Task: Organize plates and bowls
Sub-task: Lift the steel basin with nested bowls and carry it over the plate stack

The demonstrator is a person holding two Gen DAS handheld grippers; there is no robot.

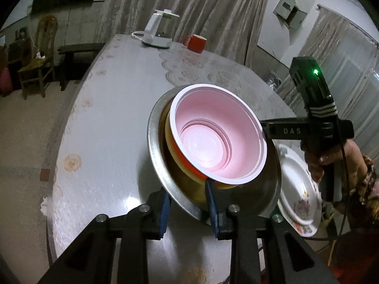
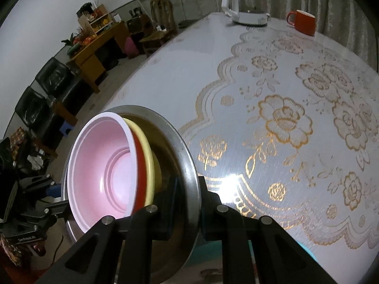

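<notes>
You have both grippers' jaws pinching the round steel basin [image 1: 161,165] with three nested bowls — the white flowered plate [image 1: 298,189] remains unstacked.

On show: 3 nested bowls [image 1: 218,137], 1 floral plate [image 1: 299,189], 1 kettle [image 2: 246,2], 1 red mug [image 2: 304,22].

Table [image 2: 170,75]: kettle [image 2: 246,2], red mug [image 2: 304,22].
</notes>
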